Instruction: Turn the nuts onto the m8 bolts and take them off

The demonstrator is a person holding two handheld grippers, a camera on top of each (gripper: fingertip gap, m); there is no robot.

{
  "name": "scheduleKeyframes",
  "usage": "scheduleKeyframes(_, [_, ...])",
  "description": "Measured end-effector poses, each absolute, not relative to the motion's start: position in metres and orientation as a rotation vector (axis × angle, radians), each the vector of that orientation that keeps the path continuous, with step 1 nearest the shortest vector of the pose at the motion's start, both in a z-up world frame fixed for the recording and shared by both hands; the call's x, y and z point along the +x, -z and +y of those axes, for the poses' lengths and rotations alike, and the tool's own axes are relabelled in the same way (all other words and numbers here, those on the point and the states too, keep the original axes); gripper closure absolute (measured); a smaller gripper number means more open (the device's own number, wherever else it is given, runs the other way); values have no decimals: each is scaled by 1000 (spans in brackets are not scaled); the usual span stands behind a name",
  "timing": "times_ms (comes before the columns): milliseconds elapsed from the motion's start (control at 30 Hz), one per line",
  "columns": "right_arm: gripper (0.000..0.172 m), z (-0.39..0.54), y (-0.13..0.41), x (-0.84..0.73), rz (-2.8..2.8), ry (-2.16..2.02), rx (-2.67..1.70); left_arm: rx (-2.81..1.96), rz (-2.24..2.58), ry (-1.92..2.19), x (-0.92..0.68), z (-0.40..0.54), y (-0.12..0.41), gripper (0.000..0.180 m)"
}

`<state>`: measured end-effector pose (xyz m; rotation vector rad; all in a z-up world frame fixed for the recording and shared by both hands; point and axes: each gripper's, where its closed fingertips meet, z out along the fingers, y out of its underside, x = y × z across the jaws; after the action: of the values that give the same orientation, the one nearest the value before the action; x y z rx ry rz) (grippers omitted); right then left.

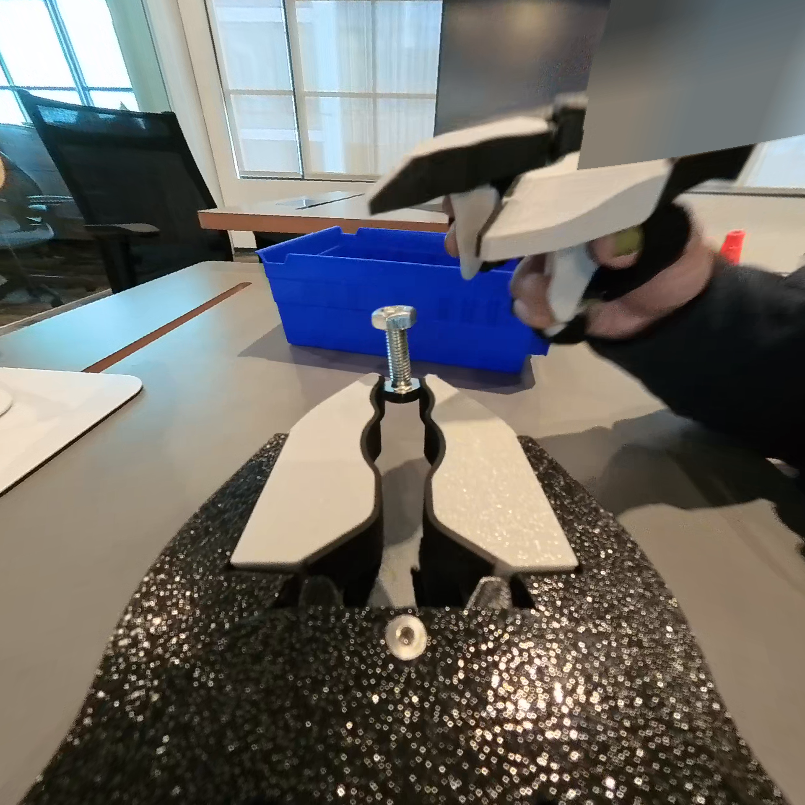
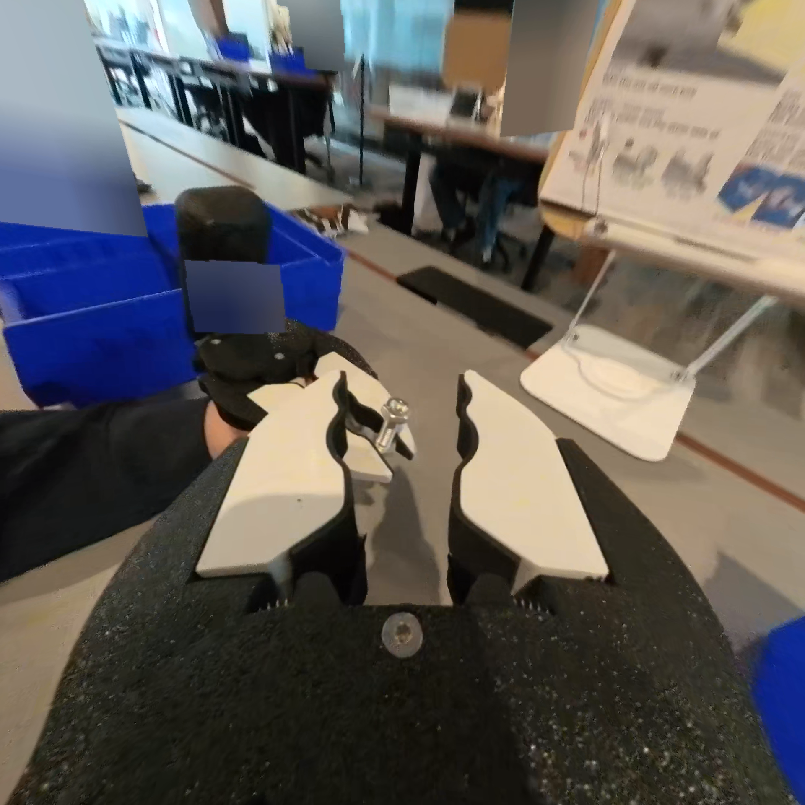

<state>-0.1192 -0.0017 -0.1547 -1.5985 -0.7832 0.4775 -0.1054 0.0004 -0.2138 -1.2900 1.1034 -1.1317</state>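
L claw [image 1: 398,390] is narrow, tips pinched on the hex nut [image 1: 403,386] at the lower end of the bolt [image 1: 397,348]. Bolt stands upright, long axis vertical, head on top, above the bench [image 1: 196,435] and in front of the blue bin [image 1: 392,296]. R claw [image 2: 398,407] is spread wide w/ nothing in it, hovering up and to the right of the bolt head, well apart, angled down toward it. So the head lies below and left of the R claw; my guess is it has to drop onto the head to spin the bolt. Bolt and nut: shiny zinc steel, coarse thread. Claw fingers are white plastic w/ wavy black rubber pads; L body is glittery black, R is matte and grainy.
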Motion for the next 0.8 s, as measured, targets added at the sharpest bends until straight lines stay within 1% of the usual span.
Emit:
scheduleKeyframes(100, [130,-9,164,-121,-828,-562,-1504,-1288,1102,1149,-106,0,214,166])
scheduleKeyframes(167, [129,-15,173,-127,-863,-656,-1507,-1278,1099,1169,-107,-1,213,166])
scheduleKeyframes(267, [129,-12,181,-127,-864,-672,-1536,-1262,1093,1192,-109,-2,211,166])
scheduleKeyframes(733, [132,-16,179,-130,-880,-730,-1502,-1254,1120,1204,-107,-6,210,166])
scheduleKeyframes(800, [135,-16,181,-129,-894,-729,-1514,-1255,1122,1204,-107,-6,210,166])
